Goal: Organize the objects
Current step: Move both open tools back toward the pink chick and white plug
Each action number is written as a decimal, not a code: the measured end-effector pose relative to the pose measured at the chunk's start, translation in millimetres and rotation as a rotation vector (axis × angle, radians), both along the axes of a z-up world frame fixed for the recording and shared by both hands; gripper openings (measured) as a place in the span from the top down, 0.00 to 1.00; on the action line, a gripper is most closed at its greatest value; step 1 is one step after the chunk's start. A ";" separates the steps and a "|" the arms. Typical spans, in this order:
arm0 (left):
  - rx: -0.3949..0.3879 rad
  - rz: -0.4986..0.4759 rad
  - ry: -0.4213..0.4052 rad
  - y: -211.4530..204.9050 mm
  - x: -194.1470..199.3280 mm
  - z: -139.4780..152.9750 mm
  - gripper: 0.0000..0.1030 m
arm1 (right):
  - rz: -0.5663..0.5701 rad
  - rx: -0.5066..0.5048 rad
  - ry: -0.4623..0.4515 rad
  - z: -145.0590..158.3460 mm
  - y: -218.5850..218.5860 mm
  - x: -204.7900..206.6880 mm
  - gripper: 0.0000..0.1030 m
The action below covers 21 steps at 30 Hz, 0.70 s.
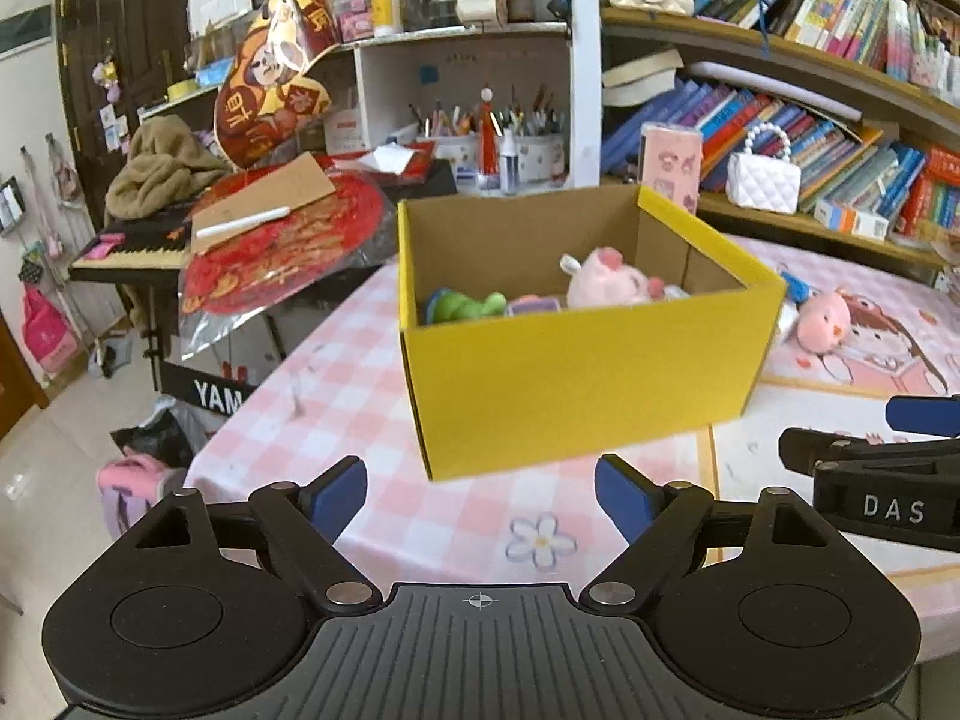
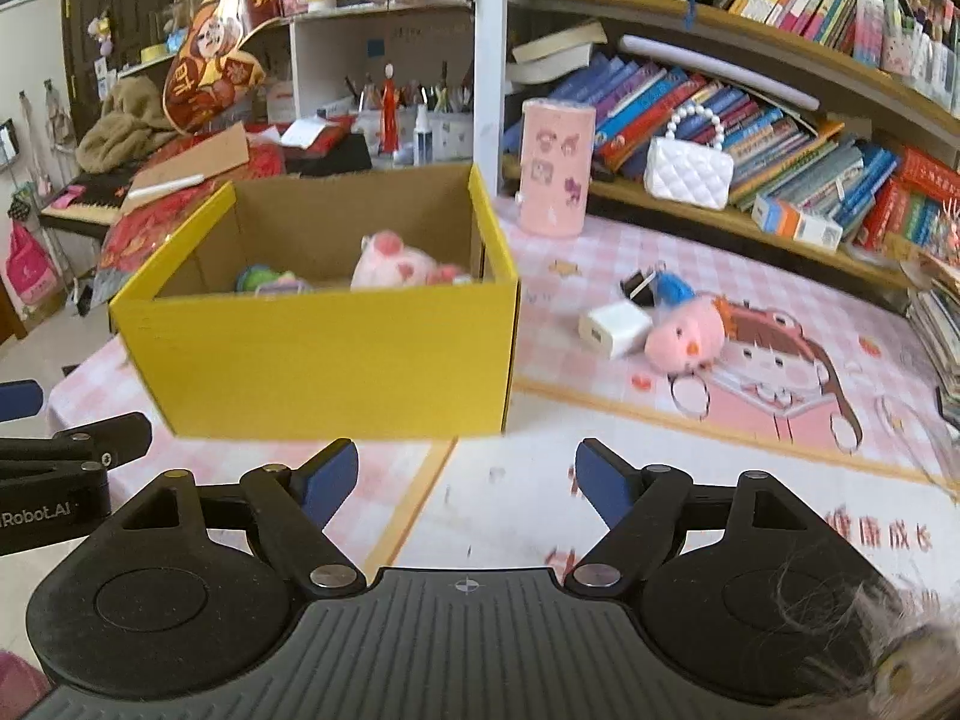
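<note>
Crowded bookshelves (image 2: 750, 120) and a cluttered desk hemmed in the pink checked tablecloth (image 1: 336, 384), where a yellow cardboard box (image 1: 576, 372) stood as the tidying went on. Both tongs hovered low over the near edge of the table, side by side and facing the box. The left gripper (image 1: 480, 495) had its blue-padded jaws spread wide with nothing between them; the right gripper (image 2: 465, 480) was likewise wide apart and empty.

Inside the box lay a pink plush toy (image 2: 399, 264) toward its right side, a green toy (image 1: 468, 305) at its left, and a small purple-and-pink item between them that was too blurred to identify. By that showing, the job looked roughly half done.

Still out on the cloth, at about two o'clock from the right gripper and well apart from the box, sat a second pink plush toy (image 2: 684, 339), touching a white charger block (image 2: 618, 327). A blue toy (image 2: 675, 288) and a small black object lay just behind them. A pink sticker-covered canister (image 2: 555, 171) stood at one o'clock, beyond the box's right corner; whether it belonged with the loose items could not be told.
</note>
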<state>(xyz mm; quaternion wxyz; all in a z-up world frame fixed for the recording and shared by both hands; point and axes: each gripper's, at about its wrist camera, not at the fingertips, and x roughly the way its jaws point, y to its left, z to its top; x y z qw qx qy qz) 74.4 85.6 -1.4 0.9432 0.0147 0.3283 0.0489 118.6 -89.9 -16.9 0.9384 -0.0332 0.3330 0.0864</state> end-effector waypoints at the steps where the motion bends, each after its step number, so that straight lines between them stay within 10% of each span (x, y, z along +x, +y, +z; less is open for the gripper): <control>1: 0.001 -0.001 0.002 -0.8 -3.4 -0.8 0.17 | 0.002 -0.001 0.003 -1.1 0.2 -4.3 0.24; 21: 0.005 -0.156 0.056 -39.3 -42.3 -13.6 0.14 | -0.148 0.010 0.040 -12.0 -32.0 -76.2 0.24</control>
